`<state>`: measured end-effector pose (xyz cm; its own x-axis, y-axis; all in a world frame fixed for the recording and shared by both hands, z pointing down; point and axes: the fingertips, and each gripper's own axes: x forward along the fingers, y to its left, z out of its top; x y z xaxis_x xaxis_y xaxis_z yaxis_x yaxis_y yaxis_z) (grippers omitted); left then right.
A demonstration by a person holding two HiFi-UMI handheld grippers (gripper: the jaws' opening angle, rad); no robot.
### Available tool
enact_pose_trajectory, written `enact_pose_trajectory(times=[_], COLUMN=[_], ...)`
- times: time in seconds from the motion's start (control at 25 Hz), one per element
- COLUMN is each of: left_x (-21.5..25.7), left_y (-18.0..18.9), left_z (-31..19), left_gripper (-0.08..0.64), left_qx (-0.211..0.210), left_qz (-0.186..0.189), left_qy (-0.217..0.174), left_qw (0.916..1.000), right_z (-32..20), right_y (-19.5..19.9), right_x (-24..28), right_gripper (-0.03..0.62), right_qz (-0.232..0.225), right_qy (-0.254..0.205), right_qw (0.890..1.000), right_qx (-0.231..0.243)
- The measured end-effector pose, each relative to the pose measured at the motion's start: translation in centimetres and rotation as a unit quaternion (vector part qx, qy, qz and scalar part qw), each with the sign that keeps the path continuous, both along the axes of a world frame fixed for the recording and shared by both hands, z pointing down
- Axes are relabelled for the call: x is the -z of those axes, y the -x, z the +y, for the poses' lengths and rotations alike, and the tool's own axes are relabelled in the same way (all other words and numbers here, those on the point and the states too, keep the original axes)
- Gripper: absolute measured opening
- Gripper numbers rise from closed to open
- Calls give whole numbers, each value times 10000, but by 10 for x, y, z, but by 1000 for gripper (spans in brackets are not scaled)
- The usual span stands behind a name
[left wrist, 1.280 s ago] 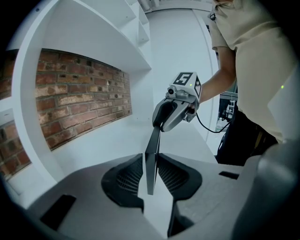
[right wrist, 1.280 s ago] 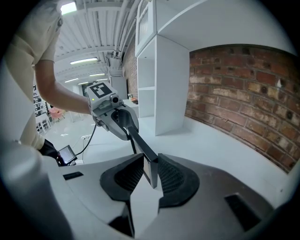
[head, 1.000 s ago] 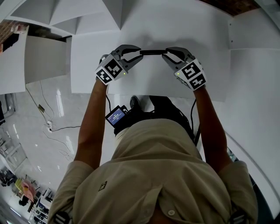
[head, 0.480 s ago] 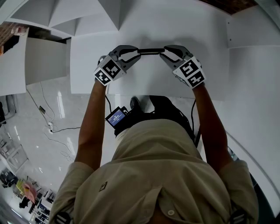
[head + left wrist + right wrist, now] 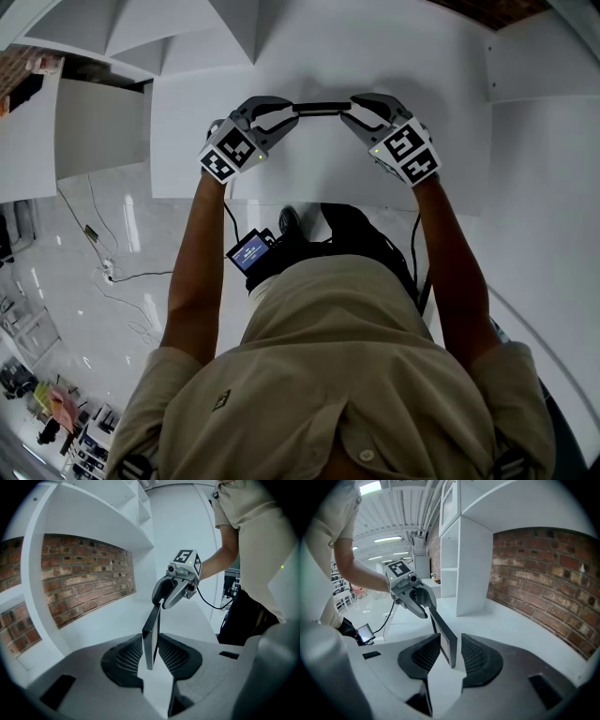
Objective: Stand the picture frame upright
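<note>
Up at the top centre of the head view, holding the picture frame (image 5: 323, 107) on edge over the white table (image 5: 309, 56), one short end toward each gripper; cannot tell whether touching down. Clamped on the left end with the left gripper (image 5: 294, 111), pads on both faces. Opening the right gripper (image 5: 349, 111) now, frame end between its pads but daylight on either side. Looks stiff, slim and light, probably glazed, so fragile, and tippy on that narrow edge. Best gripped at the ends, across the thickness, gently. No brand or label readable; just square markers on the gripper cubes, and a small lit screen (image 5: 249, 250) at the waist, writing too small to read.
</note>
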<state>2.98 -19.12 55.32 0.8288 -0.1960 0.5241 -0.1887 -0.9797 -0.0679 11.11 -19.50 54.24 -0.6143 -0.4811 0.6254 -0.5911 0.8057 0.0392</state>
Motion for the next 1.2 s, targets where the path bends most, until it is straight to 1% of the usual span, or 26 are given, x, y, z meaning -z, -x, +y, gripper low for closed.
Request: enact_pose_trajectory(times=[0.16,0.36,0.64,0.92,1.0,1.08,1.16,1.2], left_x=[4,21,56,69,69,66,59,55], left_y=[3,15,36,49,52,57,63,64], left_z=[1,6,17,30,33,31,30,29], left_gripper=[86,86,86,86,86,86,86,86], left_qx=[59,134,326,397,460,561,736,827], left_qz=[-10,66,242,287,304,286,303,311], left_qy=[-52,-127,-298,-368,-368,-348,-242,-162], left_qw=[10000,9998,9987,9981,9978,9974,9965,9960], right_z=[2,4,12,22,11,-14,-49,-66], right_y=[-2,2,5,6,2,-7,-18,-23], right_x=[1,12,36,42,40,33,10,-8], right_gripper=[138,143,143,143,141,141,142,143], right_qz=[4,0,8,143,71,-195,-511,-572], right_qy=[-31,-123,-327,-335,-252,65,640,946], right_qw=[10000,9999,9992,9988,9981,9939,9814,9737], right_qx=[22,-2,-214,-330,-556,-1085,-1739,-1992])
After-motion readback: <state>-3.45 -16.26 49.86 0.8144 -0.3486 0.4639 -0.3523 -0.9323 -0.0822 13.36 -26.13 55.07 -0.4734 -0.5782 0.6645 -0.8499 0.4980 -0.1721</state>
